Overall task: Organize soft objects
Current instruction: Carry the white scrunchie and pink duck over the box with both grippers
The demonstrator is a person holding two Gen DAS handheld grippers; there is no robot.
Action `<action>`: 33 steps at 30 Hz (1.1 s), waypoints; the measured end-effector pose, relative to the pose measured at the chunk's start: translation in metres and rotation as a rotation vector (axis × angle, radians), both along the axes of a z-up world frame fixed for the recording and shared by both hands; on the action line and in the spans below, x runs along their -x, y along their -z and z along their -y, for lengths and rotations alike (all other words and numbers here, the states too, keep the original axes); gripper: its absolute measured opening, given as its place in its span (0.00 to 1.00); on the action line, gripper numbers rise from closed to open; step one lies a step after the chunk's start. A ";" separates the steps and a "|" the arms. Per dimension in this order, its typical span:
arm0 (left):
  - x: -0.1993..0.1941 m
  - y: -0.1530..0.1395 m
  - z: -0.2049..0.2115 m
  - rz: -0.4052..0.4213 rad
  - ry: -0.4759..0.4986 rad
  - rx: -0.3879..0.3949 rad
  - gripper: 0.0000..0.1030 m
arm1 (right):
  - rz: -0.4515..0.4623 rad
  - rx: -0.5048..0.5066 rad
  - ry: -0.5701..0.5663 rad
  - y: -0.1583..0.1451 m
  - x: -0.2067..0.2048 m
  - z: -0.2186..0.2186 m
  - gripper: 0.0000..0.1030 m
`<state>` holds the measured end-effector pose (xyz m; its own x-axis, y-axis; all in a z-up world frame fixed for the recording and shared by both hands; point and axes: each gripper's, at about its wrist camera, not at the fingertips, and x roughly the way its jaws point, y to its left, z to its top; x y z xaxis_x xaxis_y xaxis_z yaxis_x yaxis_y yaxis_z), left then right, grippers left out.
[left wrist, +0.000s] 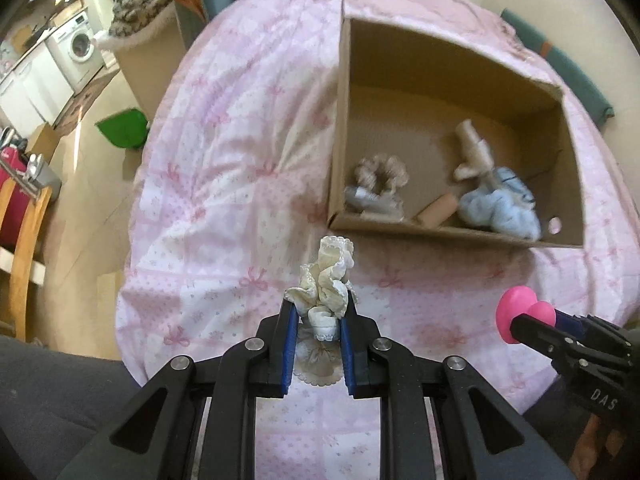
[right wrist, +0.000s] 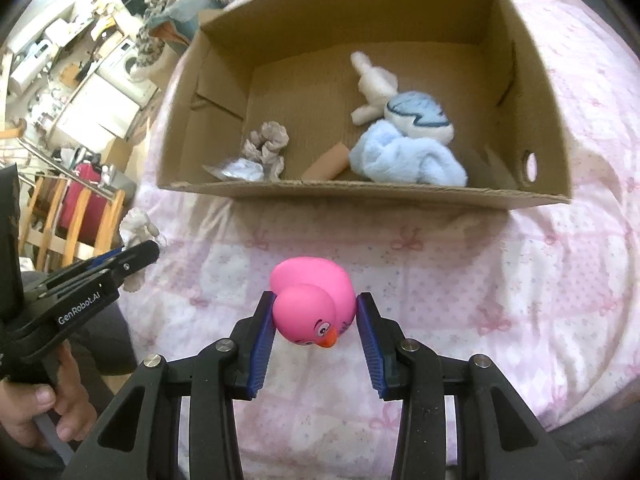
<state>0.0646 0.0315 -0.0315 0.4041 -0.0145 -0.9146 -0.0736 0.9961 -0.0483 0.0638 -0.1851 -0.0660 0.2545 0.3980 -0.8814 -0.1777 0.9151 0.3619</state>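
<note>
Both tools are loaded over the pink quilt (right wrist: 460,280) just short of the cardboard box's (right wrist: 532,92) near wall: the left gripper (left wrist: 319,320) is clenched on a cream frilled scrunchie (left wrist: 326,280), the right gripper (right wrist: 316,322) on a pink rubber duck (right wrist: 310,300). To do the drop well, I judge each should clear that near wall before releasing, aiming for the bare floor toward the far-left corner, away from the 4 or so items already inside. The duck's beak points back at the right wrist camera, its long axis running toward the box; the scrunchie bunches upright.
</note>
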 end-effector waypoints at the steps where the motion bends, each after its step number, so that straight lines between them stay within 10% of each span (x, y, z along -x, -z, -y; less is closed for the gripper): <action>1: 0.000 -0.007 -0.001 0.015 0.001 0.008 0.17 | 0.009 -0.008 0.005 -0.007 0.001 0.004 0.41; 13: -0.042 -0.079 0.006 0.205 0.039 0.046 0.17 | 0.218 -0.146 0.088 -0.078 -0.028 0.039 0.41; 33: -0.087 -0.012 0.039 0.153 0.158 0.140 0.17 | 0.140 -0.133 0.064 -0.015 -0.073 0.027 0.41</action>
<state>0.1519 -0.0079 -0.0193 0.5205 -0.2104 -0.8276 0.1007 0.9775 -0.1852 0.1367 -0.2119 -0.0507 0.3994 0.4877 -0.7763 -0.1778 0.8719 0.4563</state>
